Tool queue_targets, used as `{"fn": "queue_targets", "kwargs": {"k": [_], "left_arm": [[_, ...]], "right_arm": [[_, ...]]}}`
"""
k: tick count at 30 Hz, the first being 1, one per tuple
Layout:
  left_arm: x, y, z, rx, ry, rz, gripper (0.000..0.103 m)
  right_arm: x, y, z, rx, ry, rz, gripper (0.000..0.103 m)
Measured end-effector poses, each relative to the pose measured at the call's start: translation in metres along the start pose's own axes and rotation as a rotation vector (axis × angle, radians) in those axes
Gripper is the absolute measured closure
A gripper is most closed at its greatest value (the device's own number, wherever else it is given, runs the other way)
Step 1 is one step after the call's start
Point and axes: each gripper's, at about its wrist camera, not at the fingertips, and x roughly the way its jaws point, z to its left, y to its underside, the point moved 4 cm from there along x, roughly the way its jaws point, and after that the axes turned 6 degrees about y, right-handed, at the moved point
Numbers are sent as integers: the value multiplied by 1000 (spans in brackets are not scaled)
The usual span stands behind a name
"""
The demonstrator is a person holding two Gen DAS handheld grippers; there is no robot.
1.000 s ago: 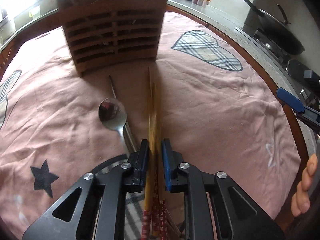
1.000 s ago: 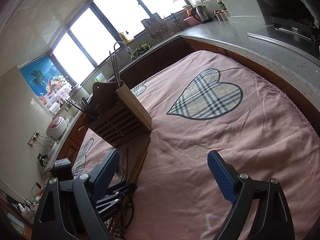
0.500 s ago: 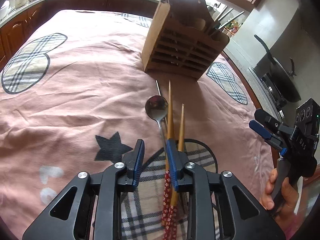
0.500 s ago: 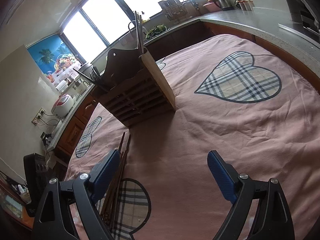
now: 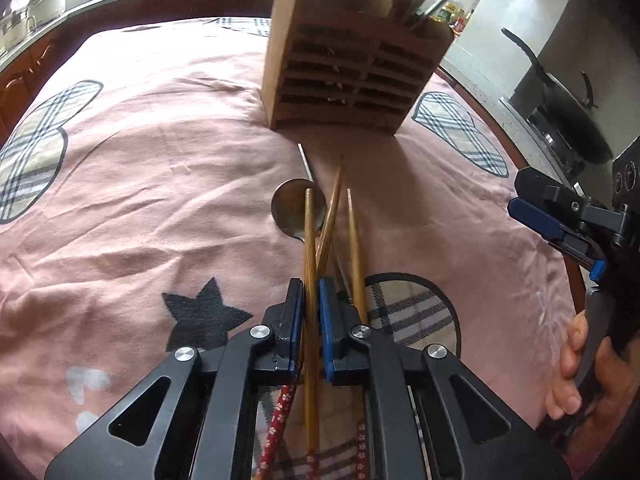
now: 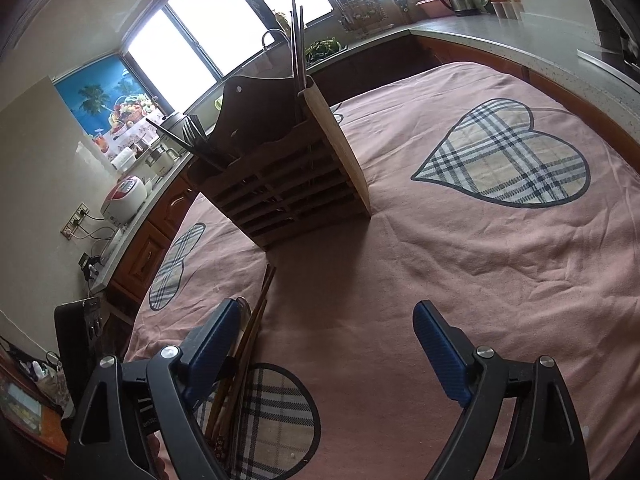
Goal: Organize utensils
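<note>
My left gripper (image 5: 307,292) is shut on one wooden chopstick (image 5: 309,236), lifted above the pink cloth and pointing at the wooden utensil holder (image 5: 352,72). More chopsticks (image 5: 354,240) and a metal spoon (image 5: 294,210) lie on the cloth beneath it. My right gripper (image 6: 326,344) is open and empty above the cloth; it also shows in the left wrist view (image 5: 560,228) at the right. In the right wrist view the holder (image 6: 288,176) stands ahead, and the chopsticks (image 6: 256,320) lie by the left finger.
A pink tablecloth (image 5: 160,168) with plaid hearts and a dark star covers the table. The holder contains several utensils. A wok (image 5: 568,112) sits on the stove to the right. Counters with appliances ring the table.
My left gripper has closed on one chopstick and raised it off the cloth, leaving the others lying. The right gripper stayed open and shifted slightly.
</note>
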Motion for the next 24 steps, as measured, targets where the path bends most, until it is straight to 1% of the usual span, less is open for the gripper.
{"fn": "queue_targets", "kwargs": {"k": [1, 4, 8, 9, 10, 12, 15, 16, 17, 18, 22, 24], "left_arm": [[-4, 2, 8, -19, -10, -5, 95], [-19, 12, 33, -99, 30, -24, 95], [-36, 21, 54, -163, 15, -34, 94], [-39, 21, 58, -178, 14, -38, 90], [-41, 19, 61, -189, 17, -43, 81], [-45, 15, 67, -199, 12, -68, 71], [-43, 3, 72, -196, 18, -79, 70], [-41, -1, 73, -188, 10, -77, 70], [-38, -5, 74, -179, -8, -76, 70], [-35, -8, 75, -172, -25, -70, 70], [-16, -18, 82, -170, -47, -32, 71], [-10, -23, 85, -163, -51, -16, 72]], "right_arm": [[0, 0, 2, -8, -2, 0, 17], [3, 1, 11, -32, -14, 5, 17], [14, 6, 22, -59, -23, 35, 23], [18, 8, 26, -69, -19, 47, 29], [22, 10, 30, -77, -16, 61, 33], [32, 13, 38, -91, -17, 89, 44], [47, 17, 52, -115, -15, 124, 47], [52, 17, 56, -122, -16, 132, 48], [58, 18, 60, -129, -11, 146, 52], [63, 19, 63, -133, -4, 160, 54], [85, 20, 67, -133, 29, 204, 58], [93, 20, 67, -128, 42, 221, 69]]}}
